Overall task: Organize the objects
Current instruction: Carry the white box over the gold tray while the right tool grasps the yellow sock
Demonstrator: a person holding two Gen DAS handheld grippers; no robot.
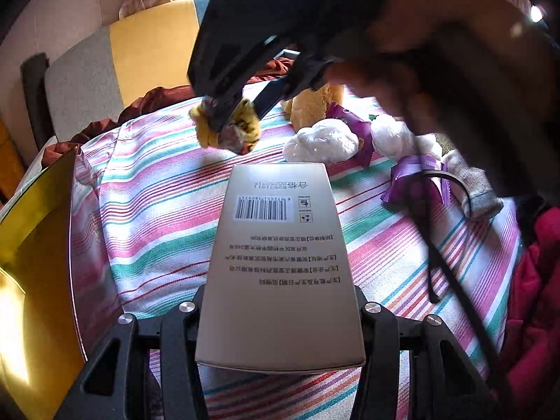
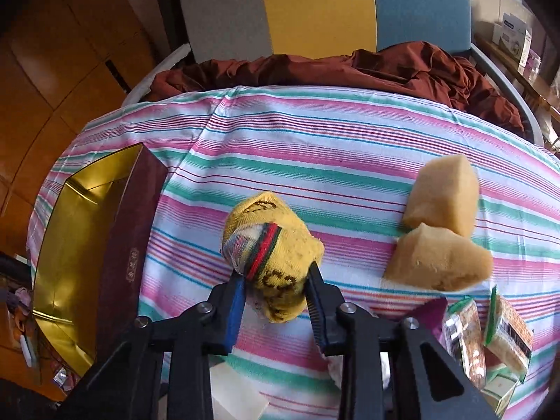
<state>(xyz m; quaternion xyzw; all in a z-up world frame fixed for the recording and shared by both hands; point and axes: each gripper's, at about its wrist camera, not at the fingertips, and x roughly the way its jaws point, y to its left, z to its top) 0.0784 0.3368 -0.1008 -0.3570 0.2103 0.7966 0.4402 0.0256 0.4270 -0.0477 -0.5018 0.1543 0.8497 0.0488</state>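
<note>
A striped cloth (image 2: 350,161) in pink, teal and white covers the worktop. Behind it stands a chair (image 2: 315,10) with grey, yellow and blue back panels, and a crumpled dark red fabric (image 2: 402,70) lies on its seat. Wooden cabinet doors (image 2: 63,70) fill the left side.

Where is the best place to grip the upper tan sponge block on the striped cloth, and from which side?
Grip the upper sponge block across its two flat side faces, coming from above. It stands free on the striped cloth, but its near end touches the second sponge, so keep the fingers toward the far end. It is likely soft.
</note>
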